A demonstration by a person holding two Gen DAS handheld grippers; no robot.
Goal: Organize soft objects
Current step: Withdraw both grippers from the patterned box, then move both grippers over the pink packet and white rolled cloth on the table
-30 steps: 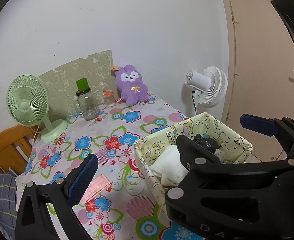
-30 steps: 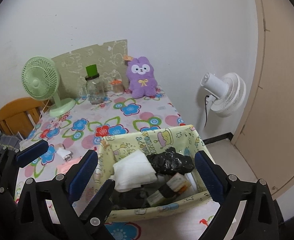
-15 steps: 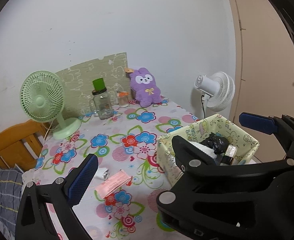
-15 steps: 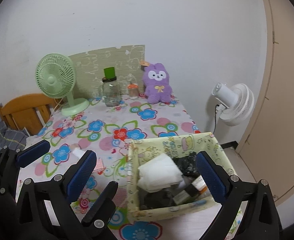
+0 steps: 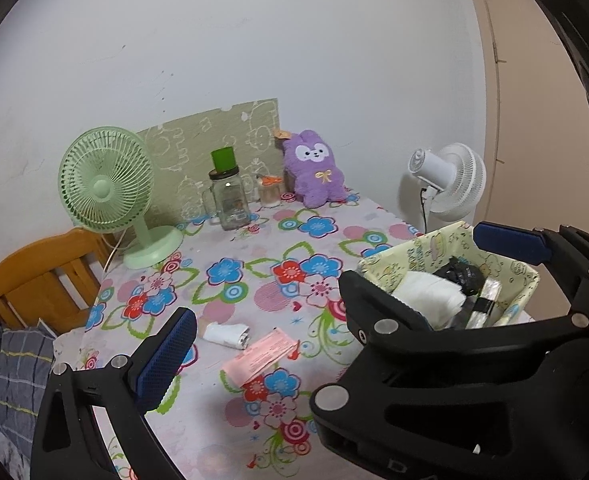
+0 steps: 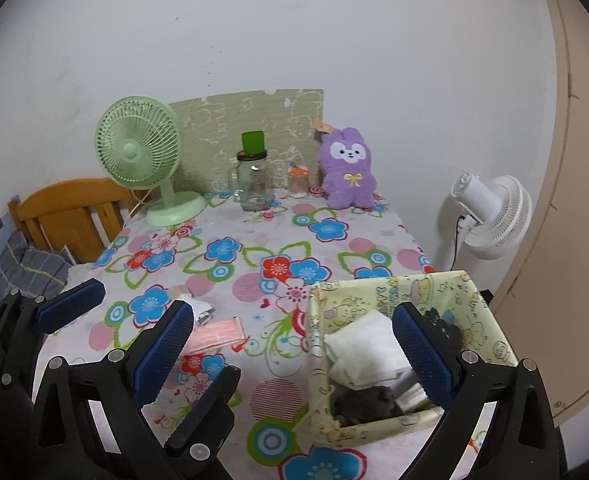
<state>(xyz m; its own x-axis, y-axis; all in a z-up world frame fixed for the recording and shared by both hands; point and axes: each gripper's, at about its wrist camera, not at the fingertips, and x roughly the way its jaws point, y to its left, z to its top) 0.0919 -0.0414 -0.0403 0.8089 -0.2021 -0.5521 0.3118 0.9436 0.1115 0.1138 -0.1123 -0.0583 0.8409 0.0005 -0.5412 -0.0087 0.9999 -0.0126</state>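
A yellow cartoon-print fabric basket (image 6: pixel 398 426) stands at the table's front right and holds a white cloth (image 6: pixel 364 346) and dark soft items (image 6: pixel 364 404); it also shows in the left wrist view (image 5: pixel 390 258). A pink face mask (image 5: pixel 260 356) and a small white roll (image 5: pixel 226 334) lie on the flowered tablecloth. A purple plush bunny (image 6: pixel 348 170) sits at the back. My left gripper (image 5: pixel 334 296) is open and empty above the table front. My right gripper (image 6: pixel 294 350) is open and empty, just in front of the basket.
A green desk fan (image 6: pixel 142 158), a glass jar with a green cup on top (image 6: pixel 253 178) and a small orange-lidded jar (image 6: pixel 297 182) stand at the back. A white fan (image 6: pixel 490 212) stands beside the table on the right. A wooden chair (image 6: pixel 68 212) stands at the left.
Both grippers have pulled back and up from the basket, so more of the table shows. The mask and white roll have come into full view. Both stay open.
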